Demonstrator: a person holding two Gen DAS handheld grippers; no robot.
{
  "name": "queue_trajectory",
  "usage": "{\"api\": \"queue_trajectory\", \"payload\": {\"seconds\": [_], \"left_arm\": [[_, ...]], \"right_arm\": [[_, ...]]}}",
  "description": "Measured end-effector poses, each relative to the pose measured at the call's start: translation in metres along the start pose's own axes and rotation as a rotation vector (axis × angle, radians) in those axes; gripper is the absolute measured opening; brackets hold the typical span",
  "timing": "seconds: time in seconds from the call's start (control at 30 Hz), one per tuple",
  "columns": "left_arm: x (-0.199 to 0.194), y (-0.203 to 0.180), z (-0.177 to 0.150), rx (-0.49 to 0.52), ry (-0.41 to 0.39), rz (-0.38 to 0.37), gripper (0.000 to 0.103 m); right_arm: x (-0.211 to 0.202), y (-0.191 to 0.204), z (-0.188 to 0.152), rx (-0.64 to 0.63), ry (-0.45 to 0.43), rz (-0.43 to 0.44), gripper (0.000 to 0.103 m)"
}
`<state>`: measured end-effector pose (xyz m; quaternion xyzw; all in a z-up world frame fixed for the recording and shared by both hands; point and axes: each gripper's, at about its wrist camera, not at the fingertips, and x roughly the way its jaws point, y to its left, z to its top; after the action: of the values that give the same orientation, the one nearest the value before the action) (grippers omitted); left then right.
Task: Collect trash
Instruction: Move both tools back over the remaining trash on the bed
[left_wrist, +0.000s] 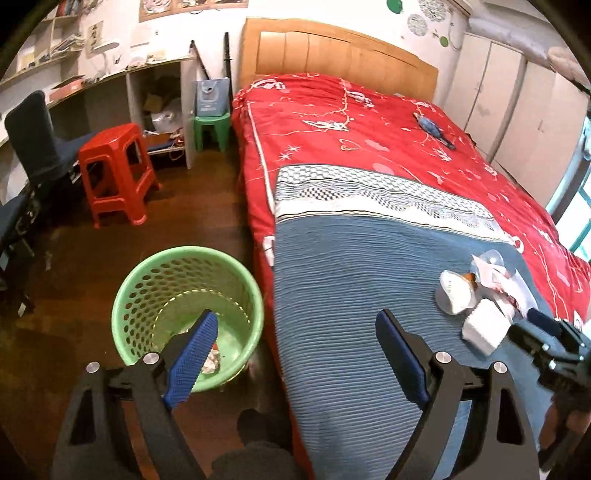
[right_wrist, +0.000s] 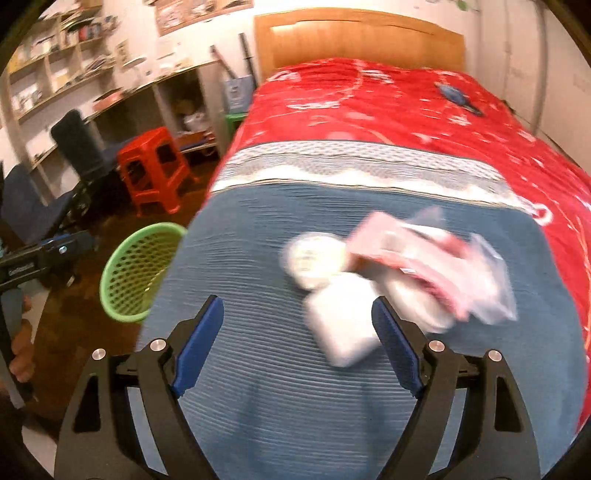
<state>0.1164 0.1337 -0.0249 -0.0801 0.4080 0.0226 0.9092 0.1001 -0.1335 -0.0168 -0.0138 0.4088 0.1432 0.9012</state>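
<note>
A green perforated basket stands on the floor beside the bed, with a scrap of trash in its bottom. My left gripper hangs open and empty, one finger over the basket and the other over the blue blanket. On the blanket lies a trash pile: a white box, a round white lid, pink wrappers and a clear plastic bag. My right gripper is open just short of the white box, which lies near its right finger, untouched. This view is motion-blurred.
The bed has a red cover and a wooden headboard, with a dark blue object lying on it. A red stool, a green stool, a dark chair and shelves stand on the left. A person's hand holds the left gripper's handle.
</note>
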Motion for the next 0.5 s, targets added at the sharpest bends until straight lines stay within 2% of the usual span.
{"api": "queue_trajectory", "payload": {"seconds": [0.23, 0.4, 0.5], "left_arm": [[0.012, -0.027, 0.001, 0.023, 0.031, -0.04, 0.084], [0.021, -0.055, 0.005, 0.06, 0.045, -0.073, 0.084], [0.025, -0.072, 0.011, 0.093, 0.045, -0.095, 0.084]], "right_arm": [[-0.009, -0.078, 0.009, 0.16, 0.003, -0.08, 0.085], [0.002, -0.127, 0.017, 0.28, 0.053, -0.107, 0.086], [0.011, -0.144, 0.019, 0.331, 0.08, -0.108, 0.086]]}}
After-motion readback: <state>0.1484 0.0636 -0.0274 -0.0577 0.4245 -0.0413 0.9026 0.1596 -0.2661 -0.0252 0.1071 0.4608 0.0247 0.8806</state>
